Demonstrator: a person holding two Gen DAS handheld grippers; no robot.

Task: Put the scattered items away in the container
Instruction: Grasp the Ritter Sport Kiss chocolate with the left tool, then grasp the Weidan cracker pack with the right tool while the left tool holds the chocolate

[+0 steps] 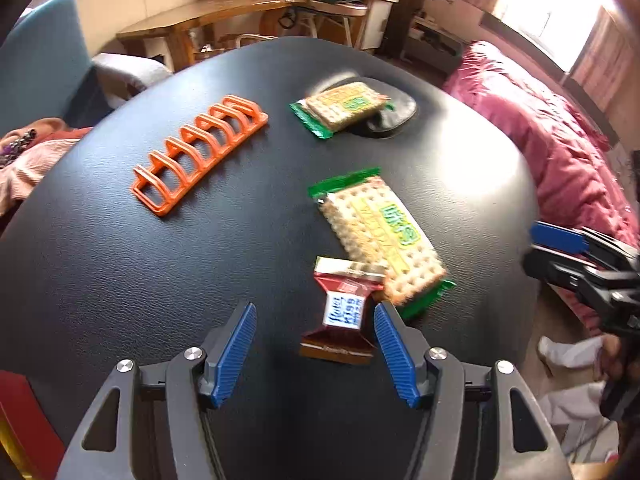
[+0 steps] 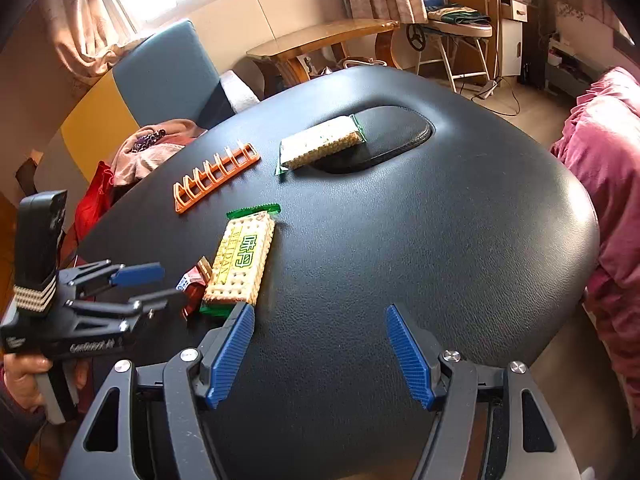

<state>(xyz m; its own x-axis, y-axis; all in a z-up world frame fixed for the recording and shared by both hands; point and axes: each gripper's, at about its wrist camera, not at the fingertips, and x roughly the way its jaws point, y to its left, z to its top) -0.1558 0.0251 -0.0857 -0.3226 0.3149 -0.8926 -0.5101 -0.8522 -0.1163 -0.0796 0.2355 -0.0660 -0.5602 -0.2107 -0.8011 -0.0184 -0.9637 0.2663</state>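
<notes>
Left gripper [image 1: 315,334] spread wide around a candy [image 1: 343,312], cracker pack [image 1: 382,236] just past it, right gripper [image 2: 320,336] hanging released over bare table [image 2: 440,220].

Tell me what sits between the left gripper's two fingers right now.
The red candy lies on the black table between the open left gripper's fingers, touching neither; its far end meets the near cracker pack. The left wrist view shows this best.
</notes>
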